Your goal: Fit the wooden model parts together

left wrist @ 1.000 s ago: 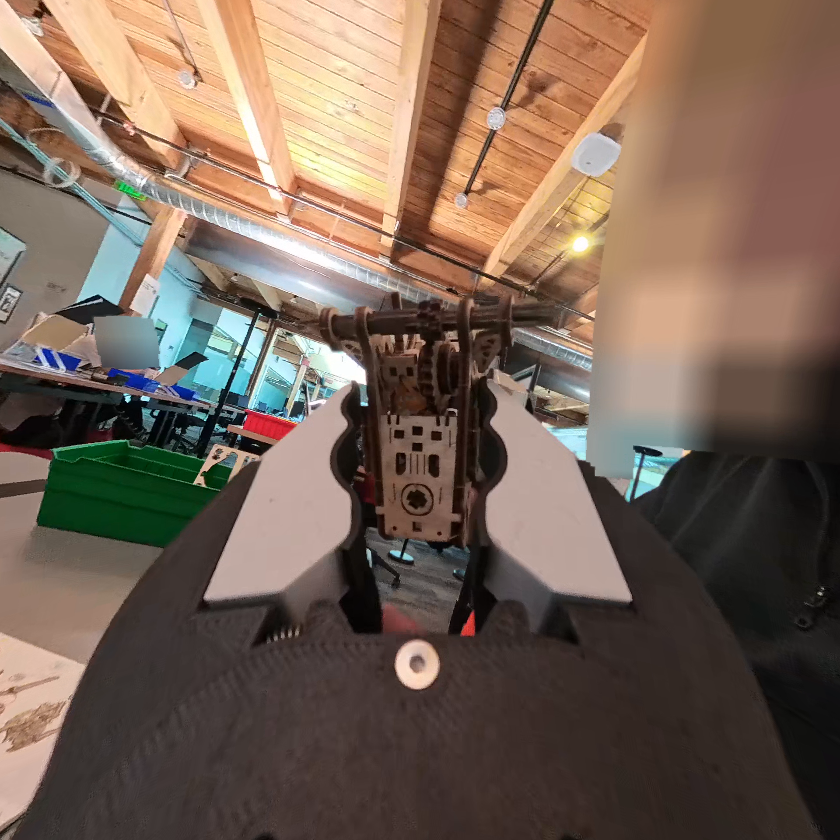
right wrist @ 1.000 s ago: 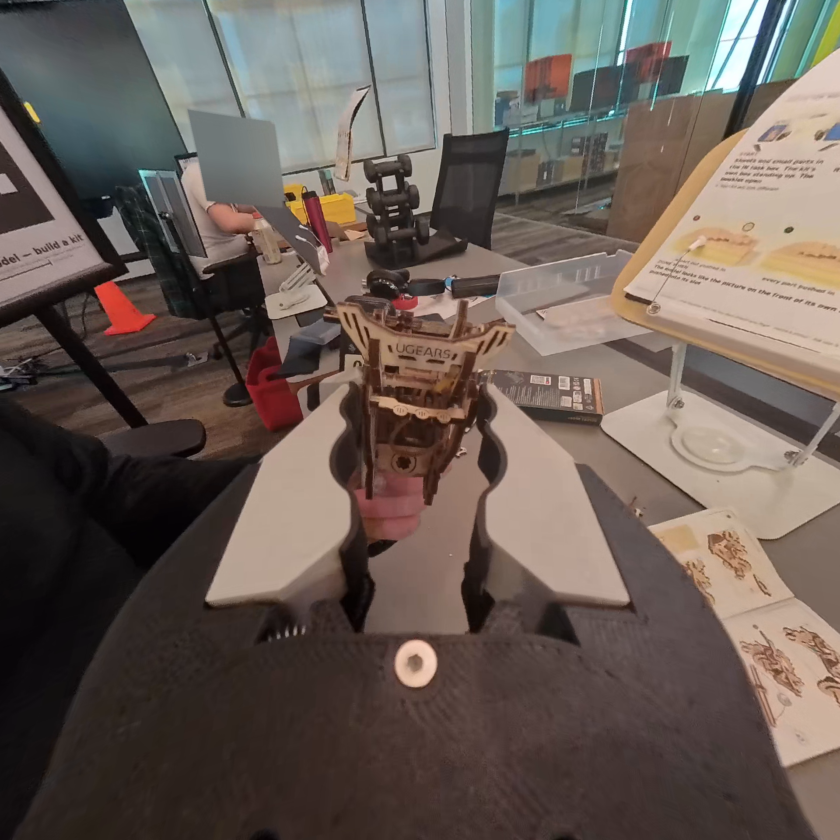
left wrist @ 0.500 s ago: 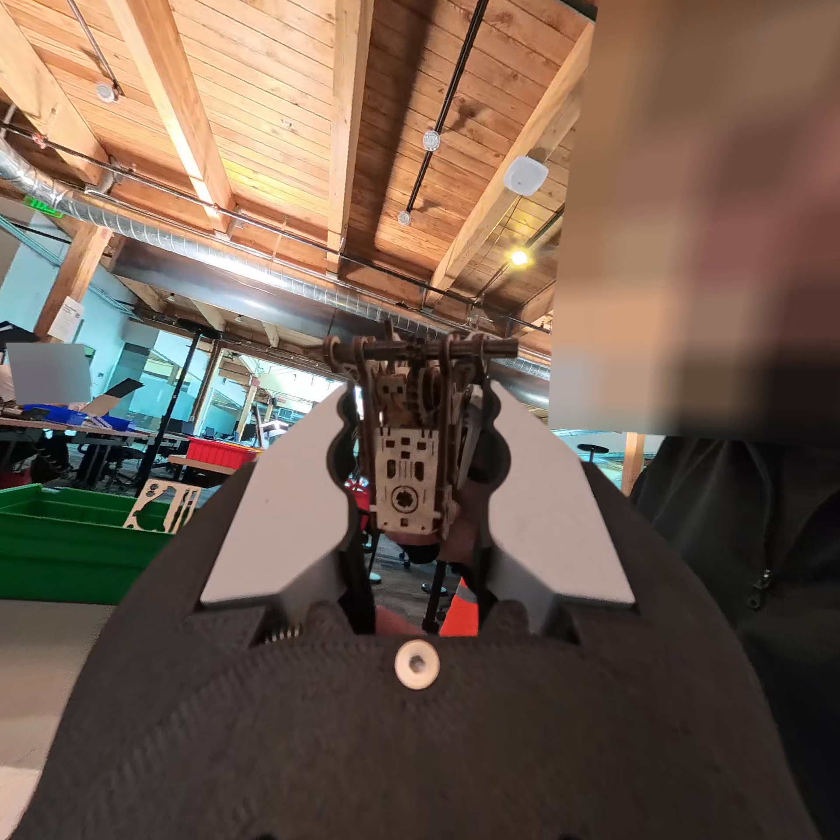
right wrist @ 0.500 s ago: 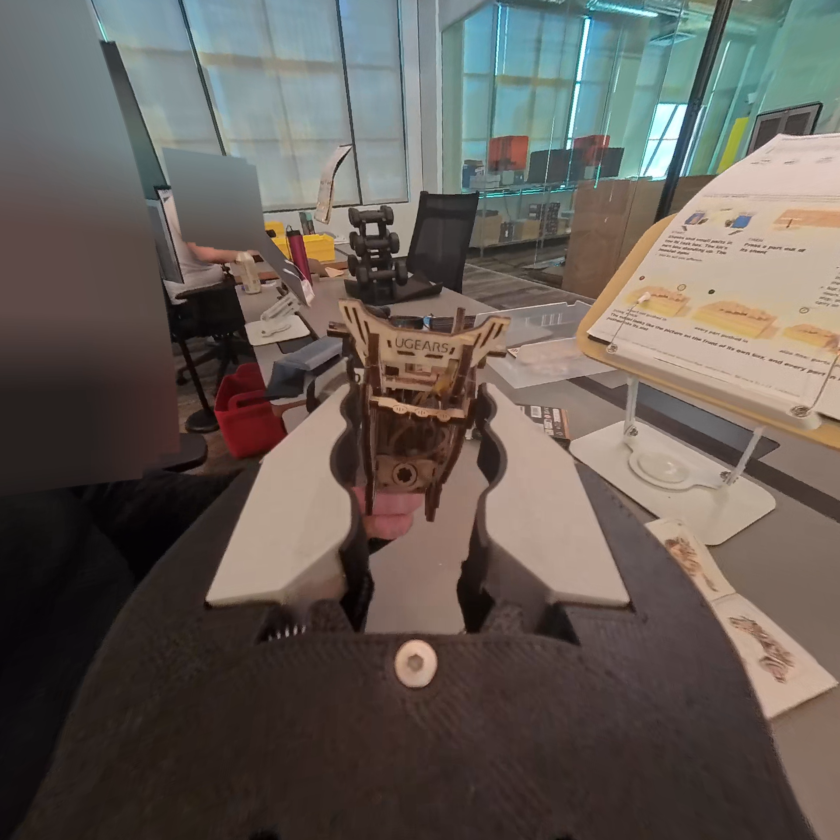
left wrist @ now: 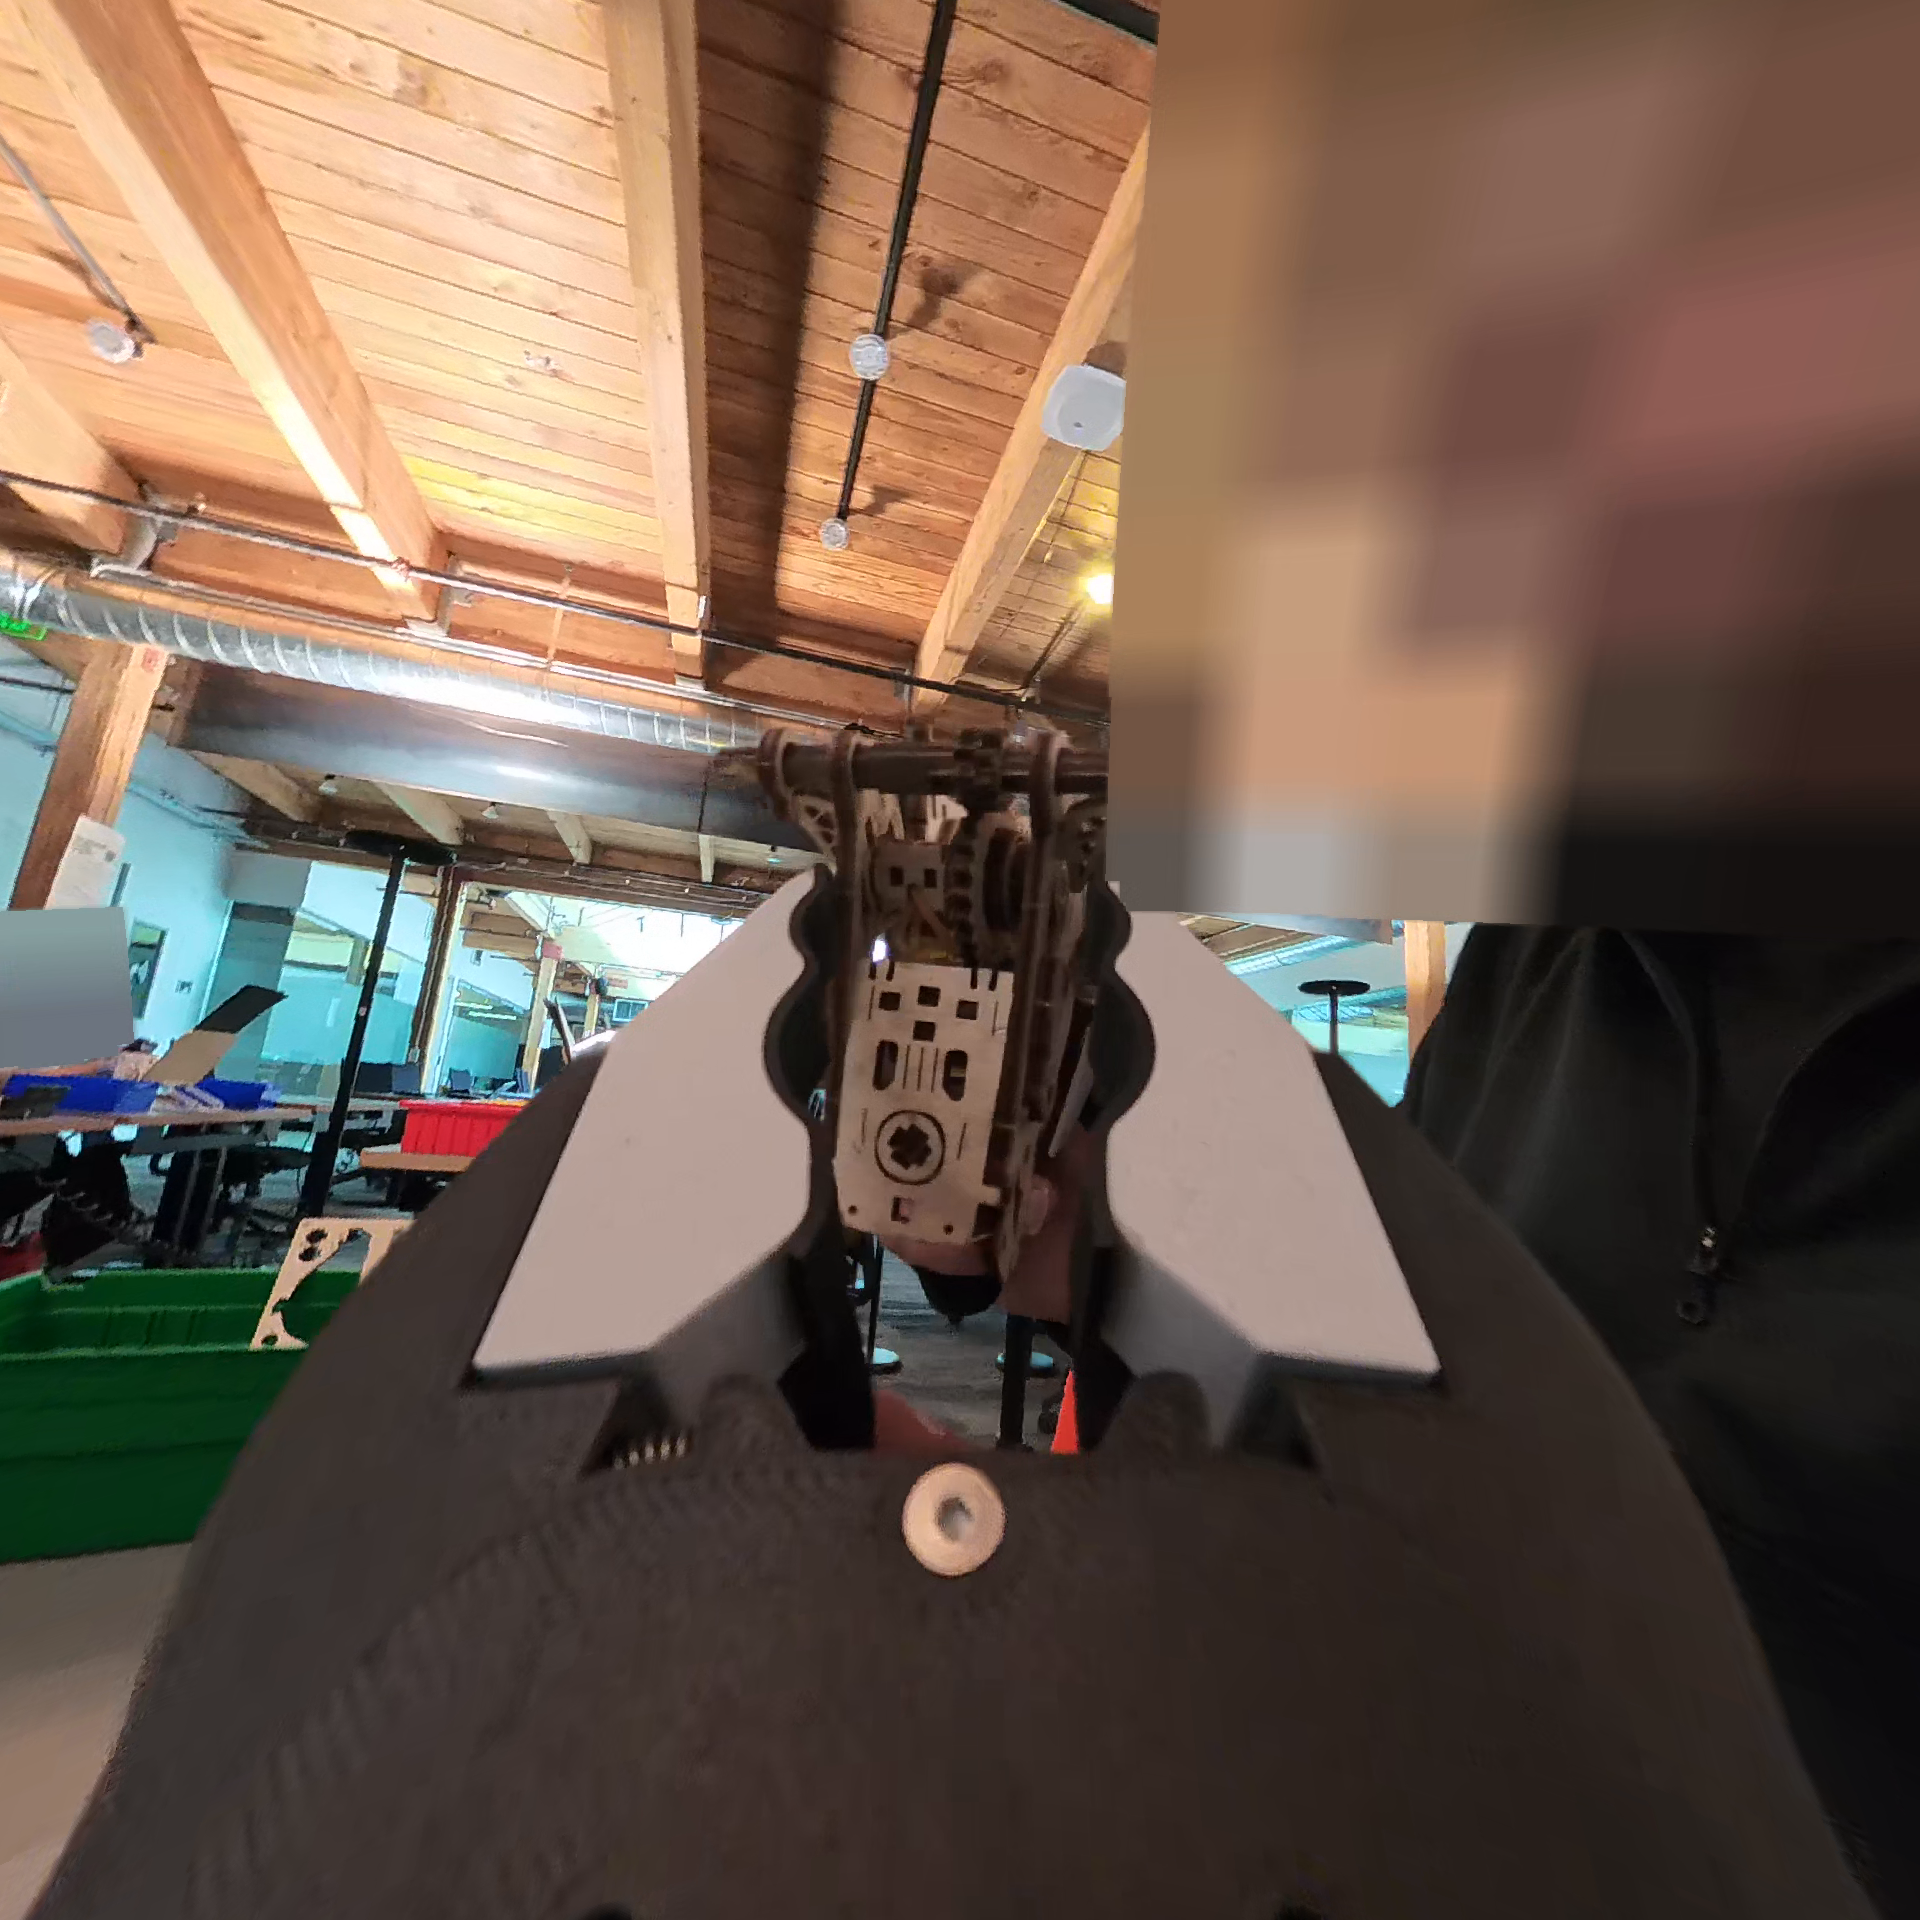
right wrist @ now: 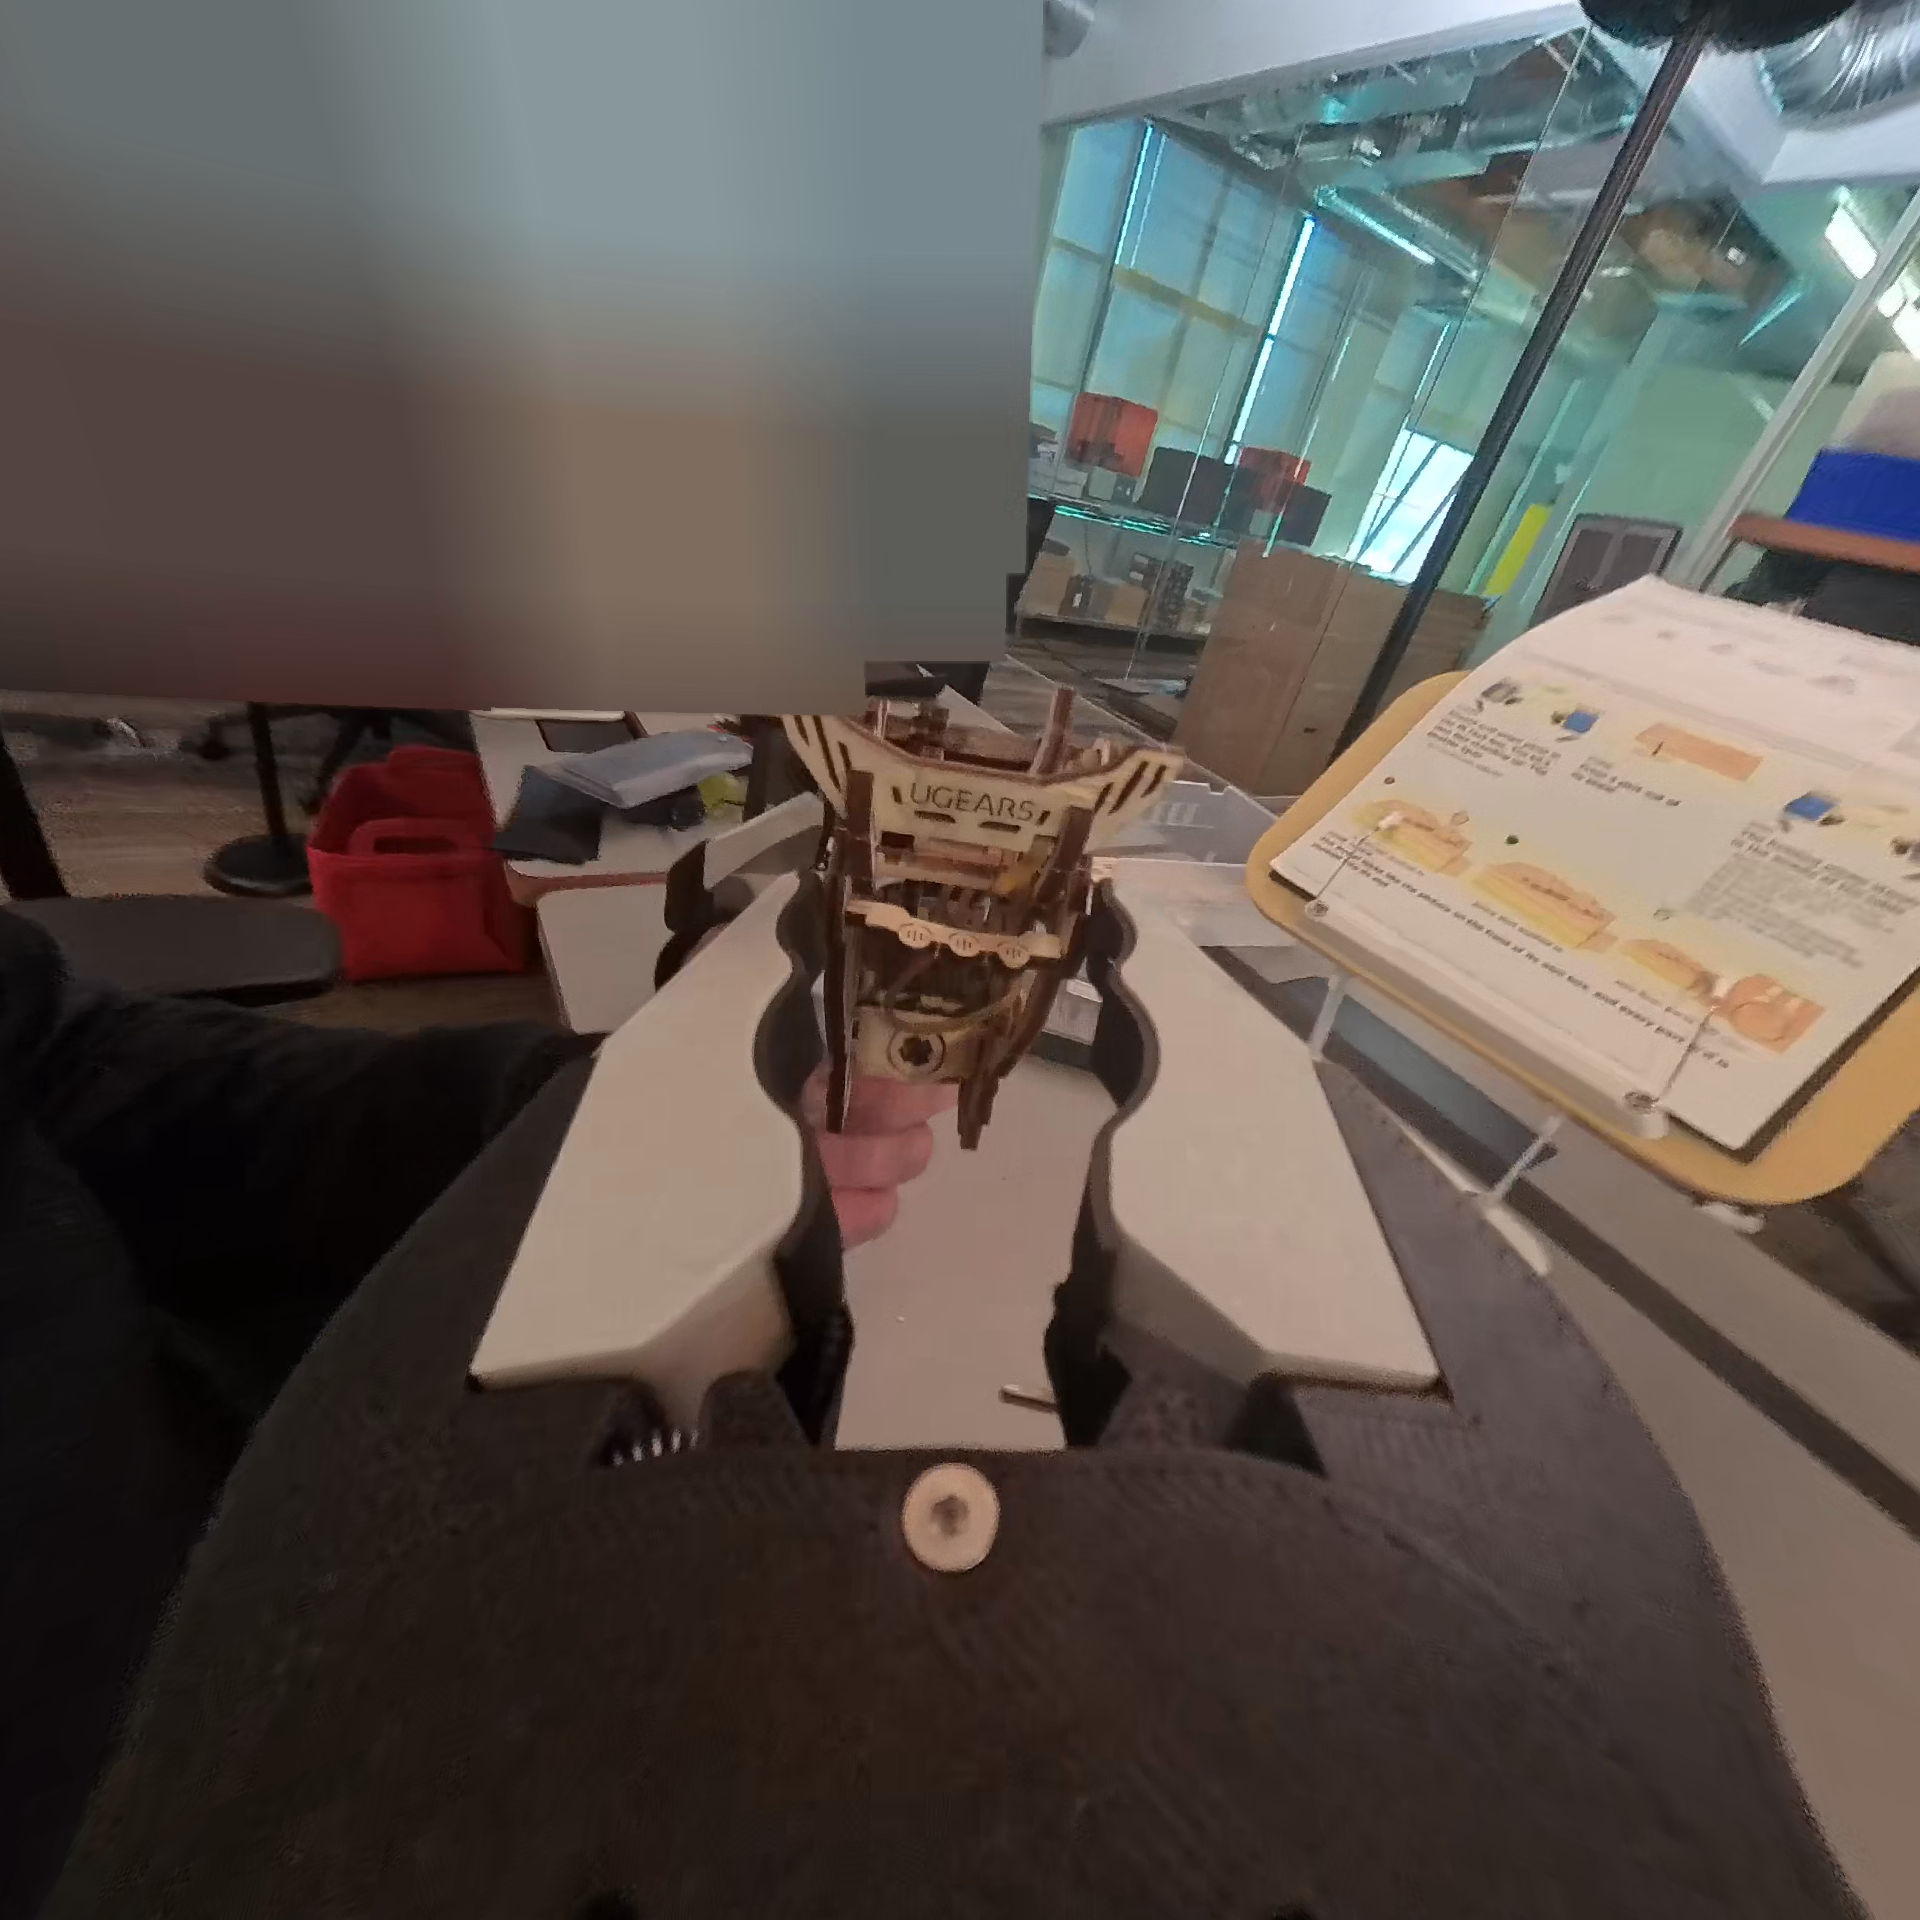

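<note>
Between both pairs of grey fingers: one wooden model (left wrist: 940,1049), held aloft.

Left gripper (left wrist: 958,935) clamps its sides, axle end at 12 o'clock; right gripper (right wrist: 951,935) grips its other end, instruction booklet (right wrist: 1621,883) at 3 o'clock.

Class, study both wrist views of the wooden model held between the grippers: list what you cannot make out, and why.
- Wooden model, left wrist view: right end of its top axle, behind the mosaic patch.
- Left gripper, right wrist view: mostly hidden behind the right gripper.
- Instruction booklet: far edge blurred.
</note>
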A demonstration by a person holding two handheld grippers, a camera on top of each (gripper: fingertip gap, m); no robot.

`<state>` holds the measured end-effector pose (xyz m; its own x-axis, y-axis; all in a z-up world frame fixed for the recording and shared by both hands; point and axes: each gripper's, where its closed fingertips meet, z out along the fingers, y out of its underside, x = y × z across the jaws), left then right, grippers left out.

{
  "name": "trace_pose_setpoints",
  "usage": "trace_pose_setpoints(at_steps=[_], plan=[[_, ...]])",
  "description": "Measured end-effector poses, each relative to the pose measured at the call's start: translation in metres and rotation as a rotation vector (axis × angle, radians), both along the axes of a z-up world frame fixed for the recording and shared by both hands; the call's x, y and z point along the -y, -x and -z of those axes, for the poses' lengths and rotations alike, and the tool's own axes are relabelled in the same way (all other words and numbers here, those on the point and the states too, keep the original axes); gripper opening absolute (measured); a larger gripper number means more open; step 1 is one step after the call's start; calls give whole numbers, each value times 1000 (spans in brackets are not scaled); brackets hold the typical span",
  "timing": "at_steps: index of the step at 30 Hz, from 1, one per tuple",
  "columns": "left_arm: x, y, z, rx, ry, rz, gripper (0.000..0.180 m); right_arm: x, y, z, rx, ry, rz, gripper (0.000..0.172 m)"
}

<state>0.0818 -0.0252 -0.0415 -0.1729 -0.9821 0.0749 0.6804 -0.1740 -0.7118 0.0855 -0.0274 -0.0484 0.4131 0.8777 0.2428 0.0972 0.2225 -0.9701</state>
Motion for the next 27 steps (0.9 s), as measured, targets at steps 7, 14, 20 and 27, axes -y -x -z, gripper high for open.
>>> trace_pose_setpoints(at_steps=[7,14,20,27], plan=[[11,6,-7,-18,-137,-26,44,14,12,-7,15,-157,41,50],[25,9,-7,-82,-266,-55,44,24,27,-6,22,-192,1,51],[40,17,-7,-68,-332,-14,45,37,35,-9,38,-265,-7,50],[49,24,-7,-30,-352,34,45,43,38,-11,78,-364,47,50]])
